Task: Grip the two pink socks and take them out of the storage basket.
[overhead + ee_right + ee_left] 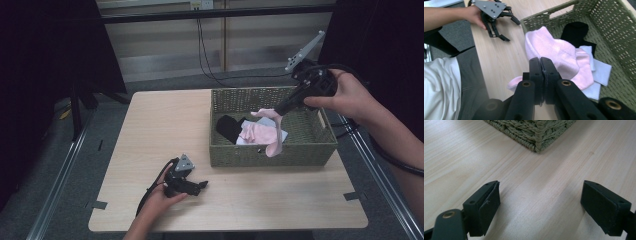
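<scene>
On the bench (150, 125), a light wood top with its left half bare, the following stand or lie, largest first.

Basket (320, 150): green woven, rectangular, set toward the far right corner of the bench, its long front wall facing the person. A slot handle is cut in one short wall, seen in the right gripper view (560, 11). One lower corner of it shows in the left gripper view (536, 137).

Pink sock (272, 131): lifted by one end above the basket, near the right half of the front wall; its free end hangs down over the front rim and outside face. In the right gripper view (554, 47) it is pinched between the jaws and bulges out beyond them.

Second pink sock (252, 132): lying flat on the basket floor, partly under the lifted one.

Black sock (229, 127): on the basket floor toward the left wall, touching the pink pile.

White cloth (601, 70): folded, on the basket floor beneath the pink socks, its edge sticking out on one side.

Right gripper (279, 111): held in the person's right hand above the basket's right side, jaws pressed together on the pink sock, grey plate pointing up and away.

Left gripper (202, 186): held in the left hand, low over the bench near its front edge, in front of the basket's left front corner. Jaws spread wide, nothing between them but bare wood.
</scene>
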`<state>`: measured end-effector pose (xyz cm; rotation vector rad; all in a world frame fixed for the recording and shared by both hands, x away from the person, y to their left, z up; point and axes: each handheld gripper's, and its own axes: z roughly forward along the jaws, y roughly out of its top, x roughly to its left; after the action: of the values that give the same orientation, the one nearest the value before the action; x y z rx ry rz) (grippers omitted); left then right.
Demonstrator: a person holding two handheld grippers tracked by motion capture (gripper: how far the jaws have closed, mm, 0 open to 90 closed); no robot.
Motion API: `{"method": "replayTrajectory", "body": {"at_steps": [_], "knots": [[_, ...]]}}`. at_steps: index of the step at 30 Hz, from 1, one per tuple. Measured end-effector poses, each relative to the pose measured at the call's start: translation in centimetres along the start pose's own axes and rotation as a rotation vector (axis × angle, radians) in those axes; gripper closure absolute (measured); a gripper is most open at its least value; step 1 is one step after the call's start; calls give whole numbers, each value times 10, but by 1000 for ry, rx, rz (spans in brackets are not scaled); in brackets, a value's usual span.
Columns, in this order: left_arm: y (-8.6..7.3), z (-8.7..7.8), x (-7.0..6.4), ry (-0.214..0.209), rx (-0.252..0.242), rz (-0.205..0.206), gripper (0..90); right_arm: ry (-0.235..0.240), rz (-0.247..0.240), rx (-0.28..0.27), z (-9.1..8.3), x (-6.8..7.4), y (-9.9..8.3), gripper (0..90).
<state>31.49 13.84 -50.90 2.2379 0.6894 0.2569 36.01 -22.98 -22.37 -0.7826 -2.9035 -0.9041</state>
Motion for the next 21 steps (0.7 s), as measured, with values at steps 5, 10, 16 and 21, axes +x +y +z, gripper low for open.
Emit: {"method": "replayTrajectory", "body": {"at_steps": [5,10,16,21], "knots": [[0,0,0,0,0,0,154,25,-18,16,6,10,-5,880],[0,0,0,0,0,0,155,50,-47,19,14,16,-8,879],[0,0,0,3,-4,-1,154,82,-62,15,28,24,-14,879],[0,0,0,3,-5,0,155,106,-68,16,44,30,-18,876]]}}
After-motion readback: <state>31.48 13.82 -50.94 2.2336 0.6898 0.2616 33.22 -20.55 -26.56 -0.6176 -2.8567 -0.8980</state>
